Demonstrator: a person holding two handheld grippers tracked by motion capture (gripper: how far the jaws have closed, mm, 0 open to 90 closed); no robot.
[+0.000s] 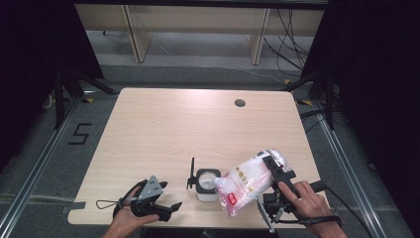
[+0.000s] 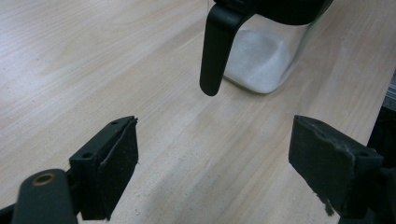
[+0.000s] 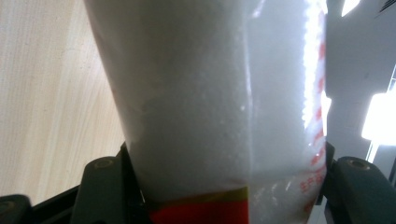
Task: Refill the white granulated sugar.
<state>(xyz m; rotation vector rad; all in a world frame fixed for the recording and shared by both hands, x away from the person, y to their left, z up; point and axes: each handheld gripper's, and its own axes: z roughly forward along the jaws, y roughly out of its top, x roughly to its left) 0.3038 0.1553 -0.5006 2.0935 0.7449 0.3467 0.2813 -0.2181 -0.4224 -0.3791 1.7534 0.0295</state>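
Note:
A clear jar (image 1: 207, 186) with a black rim and a raised black lid flap (image 1: 191, 173) stands near the table's front edge, with white grains inside. My right gripper (image 1: 274, 171) is shut on a plastic bag of white grains (image 1: 247, 181), held tilted, its lower left end right beside the jar's rim. In the right gripper view the bag (image 3: 210, 93) sits between both jaws of the gripper (image 3: 226, 179). My left gripper (image 1: 171, 208) rests low at the front left, open. In its own view the left gripper (image 2: 215, 163) holds nothing, with the jar (image 2: 266, 60) and flap (image 2: 215, 46) ahead.
The light wooden table (image 1: 173, 124) has a round cable hole (image 1: 240, 103) at the back right. Dark stands flank the table on both sides, and cables lie on the floor at the far right. The front edge runs just below both hands.

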